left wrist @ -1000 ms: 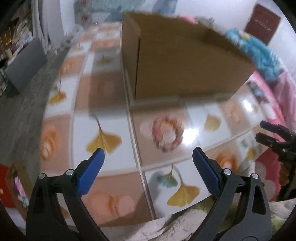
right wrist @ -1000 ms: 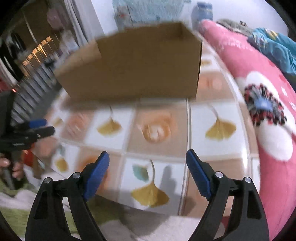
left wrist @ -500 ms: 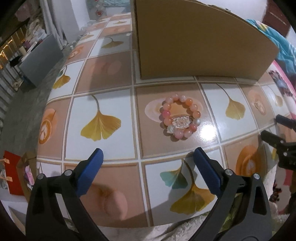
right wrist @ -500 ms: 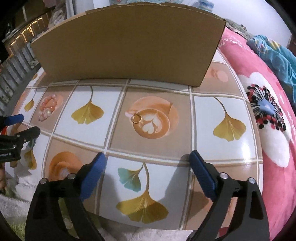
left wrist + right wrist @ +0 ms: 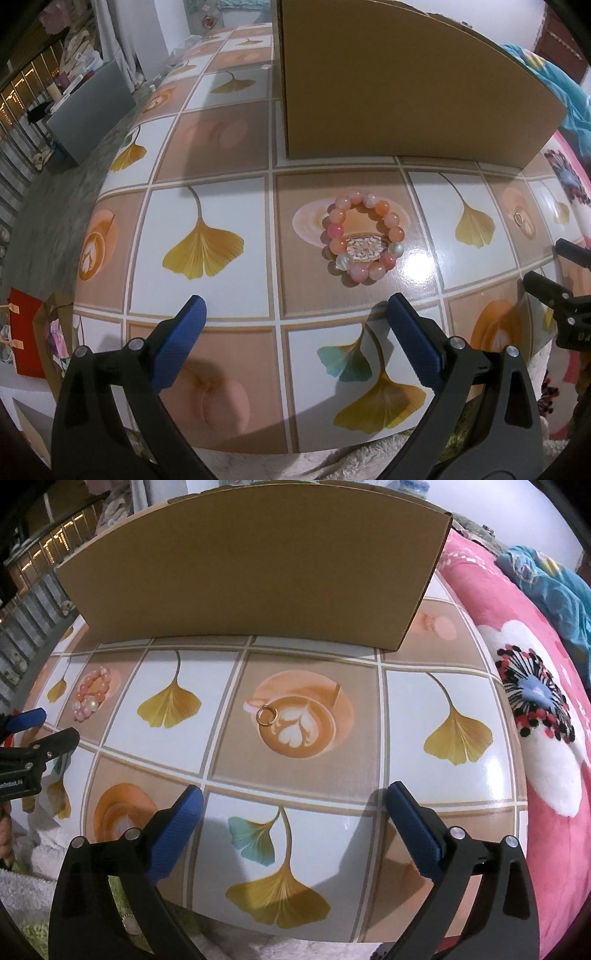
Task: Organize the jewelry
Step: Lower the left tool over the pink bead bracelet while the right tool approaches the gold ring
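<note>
A bead bracelet [image 5: 364, 240] with pink and orange beads lies flat on the table [image 5: 207, 295]. The table top has a pattern of squares with yellow leaves and coffee cups. The bracelet sits on a brown square, a little past the left gripper [image 5: 295, 314] and toward its right finger. The left gripper's blue-tipped jaws stand wide open with nothing between them, and they do not touch the bracelet.

A small gold ring [image 5: 266, 715] lies to the right of the bracelet, well apart from it, on a picture of a coffee cup. The right gripper [image 5: 295, 797] hangs over the near edge of the table, with the ring farther out beyond its tips. Its jaws have just been opening and now stand wide apart, with nothing between them.

A big brown cardboard box [image 5: 255, 572] stands at the far side of the table, behind both the bracelet and the ring. A pink blanket with big flowers [image 5: 546, 720] lies to the right of the table.
</note>
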`<state>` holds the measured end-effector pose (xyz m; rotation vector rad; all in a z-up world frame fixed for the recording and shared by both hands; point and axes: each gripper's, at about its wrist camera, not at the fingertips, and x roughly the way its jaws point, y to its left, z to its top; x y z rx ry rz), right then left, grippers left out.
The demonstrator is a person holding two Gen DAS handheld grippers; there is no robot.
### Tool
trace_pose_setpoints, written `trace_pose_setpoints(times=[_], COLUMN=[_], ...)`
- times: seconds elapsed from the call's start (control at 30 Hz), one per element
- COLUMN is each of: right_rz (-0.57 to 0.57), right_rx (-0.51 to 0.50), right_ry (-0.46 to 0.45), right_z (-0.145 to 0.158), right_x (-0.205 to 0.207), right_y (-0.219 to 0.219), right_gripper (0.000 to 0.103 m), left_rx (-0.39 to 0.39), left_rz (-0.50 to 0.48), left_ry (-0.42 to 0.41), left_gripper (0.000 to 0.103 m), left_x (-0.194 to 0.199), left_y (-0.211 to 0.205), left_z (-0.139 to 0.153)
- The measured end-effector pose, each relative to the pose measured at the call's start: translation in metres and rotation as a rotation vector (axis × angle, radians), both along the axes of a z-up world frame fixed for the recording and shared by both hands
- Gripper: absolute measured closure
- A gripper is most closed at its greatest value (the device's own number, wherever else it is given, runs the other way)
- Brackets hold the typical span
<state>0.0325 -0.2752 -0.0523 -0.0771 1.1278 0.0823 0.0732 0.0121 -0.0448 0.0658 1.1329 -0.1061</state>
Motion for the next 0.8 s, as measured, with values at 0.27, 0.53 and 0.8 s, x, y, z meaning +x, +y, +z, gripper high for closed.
trace_pose_setpoints(times=[0.27, 0.53, 0.8], right_rz=[0.010, 0.001, 0.000], right_rx=[0.003, 0.000, 0.002], right_ry=[0.000, 0.014, 0.003], right_z=[-0.0009, -0.0005, -0.0005], right_x=[0.0002, -0.0001, -0.0012], right_y=[-0.0018, 0.0016, 0.0019], right_gripper=[0.007, 0.006, 0.006], left_rx=[-0.001, -0.003, -0.007], left_rz=[-0.019, -0.052, -0.037], left_ry=[-0.007, -0.014, -0.048], left_gripper=[0.008, 0.008, 0.008], left_x=[-0.0009, -0.0021, -0.0094], left_y=[-0.0010, -0.0075, -0.0096], left_z=[-0.0007, -0.0011, -0.0013])
